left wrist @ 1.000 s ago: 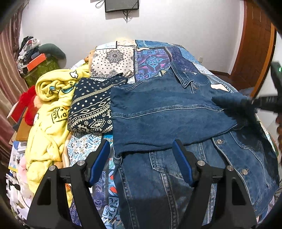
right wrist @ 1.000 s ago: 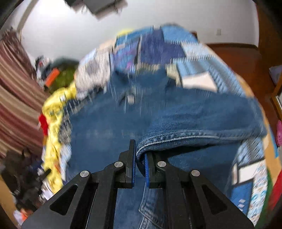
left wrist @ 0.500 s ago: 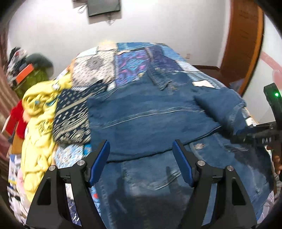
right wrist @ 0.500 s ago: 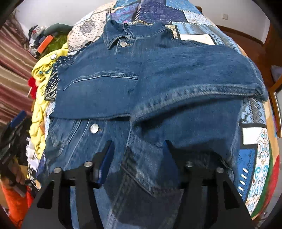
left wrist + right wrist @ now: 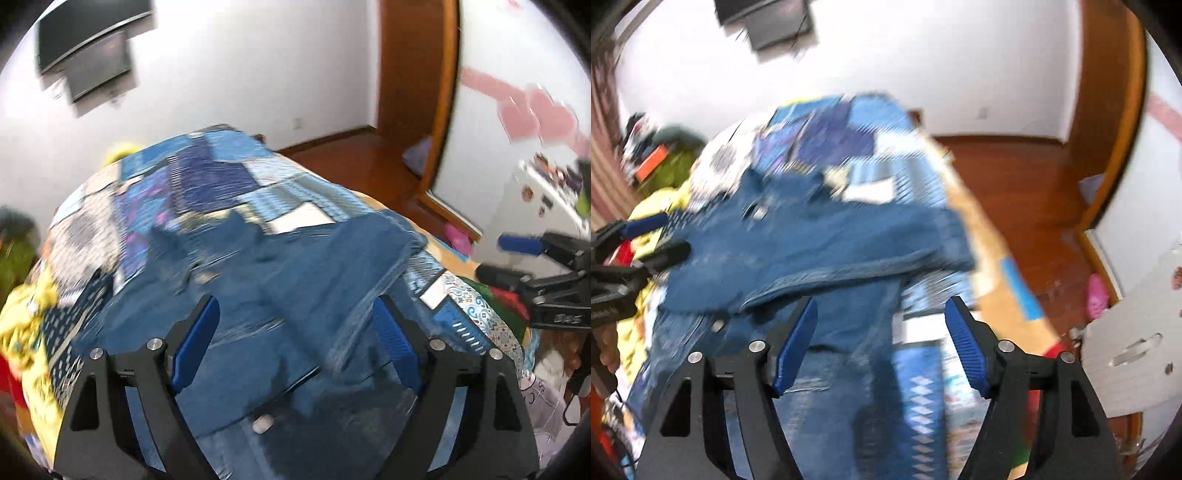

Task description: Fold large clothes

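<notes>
A blue denim jacket point(image 5: 266, 295) lies on the patchwork bed, both sleeves folded across its body; it also shows in the right wrist view point(image 5: 820, 251). My left gripper point(image 5: 295, 339) is open and empty above the jacket's lower part. My right gripper point(image 5: 879, 343) is open and empty above the jacket's right side and hem. The right gripper also shows at the right edge of the left wrist view point(image 5: 517, 258), and the left gripper at the left edge of the right wrist view point(image 5: 653, 236). Both views are blurred by motion.
The patchwork bedspread point(image 5: 229, 173) covers the bed. Yellow clothing point(image 5: 26, 314) and a dark patterned cloth point(image 5: 74, 306) lie left of the jacket. A wooden door point(image 5: 413, 74) and wooden floor point(image 5: 1027, 177) are at the right. A white cabinet point(image 5: 1137, 350) stands near right.
The right gripper let go of the sleeve, opened wide and pulled back to the right. Both grippers have lifted and tilted up, so the wall and door now show.
</notes>
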Demonstrator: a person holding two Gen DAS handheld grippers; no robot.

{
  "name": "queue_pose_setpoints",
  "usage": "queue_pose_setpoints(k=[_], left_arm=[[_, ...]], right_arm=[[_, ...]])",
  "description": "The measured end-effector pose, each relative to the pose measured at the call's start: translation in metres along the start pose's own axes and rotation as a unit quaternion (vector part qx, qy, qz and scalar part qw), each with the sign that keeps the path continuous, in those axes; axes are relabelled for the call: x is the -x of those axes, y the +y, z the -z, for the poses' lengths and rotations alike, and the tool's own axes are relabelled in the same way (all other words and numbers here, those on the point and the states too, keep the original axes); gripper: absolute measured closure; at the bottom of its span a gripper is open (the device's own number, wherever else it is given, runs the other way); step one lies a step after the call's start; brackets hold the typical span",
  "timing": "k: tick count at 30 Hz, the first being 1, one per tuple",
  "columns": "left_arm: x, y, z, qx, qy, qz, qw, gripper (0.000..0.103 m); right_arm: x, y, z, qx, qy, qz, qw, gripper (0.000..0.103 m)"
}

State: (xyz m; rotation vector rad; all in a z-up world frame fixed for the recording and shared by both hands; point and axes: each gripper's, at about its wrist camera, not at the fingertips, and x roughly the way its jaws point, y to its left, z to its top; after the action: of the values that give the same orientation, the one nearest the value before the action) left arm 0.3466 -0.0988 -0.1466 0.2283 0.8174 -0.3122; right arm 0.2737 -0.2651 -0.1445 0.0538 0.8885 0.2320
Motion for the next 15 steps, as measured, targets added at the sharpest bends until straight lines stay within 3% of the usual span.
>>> queue_pose_setpoints(k=[4, 9, 11, 15], left_arm=[[-0.049, -0.040, -0.019, -0.044, 0.039, 0.020, 0.9981, 0.018], [-0.103, -0.074, -0.027, -0.064, 0.092, 0.056, 0.9921, 0.019], [-0.119, -0.087, -0.030, -0.071, 0.105, 0.072, 0.9893, 0.031], [-0.151, -0.100, -0.030, -0.085, 0.134, 0.072, 0.9846, 0.041]], right_arm=[[0.010, -0.024, 0.001, -0.016, -0.028, 0.044, 0.999, 0.028], [0.005, -0.040, 0.010, -0.018, -0.021, 0.073, 0.997, 0.027], [-0.001, -0.045, 0.015, -0.024, -0.012, 0.075, 0.997, 0.026], [-0.008, -0.057, 0.029, -0.046, -0.001, 0.072, 0.996, 0.026]])
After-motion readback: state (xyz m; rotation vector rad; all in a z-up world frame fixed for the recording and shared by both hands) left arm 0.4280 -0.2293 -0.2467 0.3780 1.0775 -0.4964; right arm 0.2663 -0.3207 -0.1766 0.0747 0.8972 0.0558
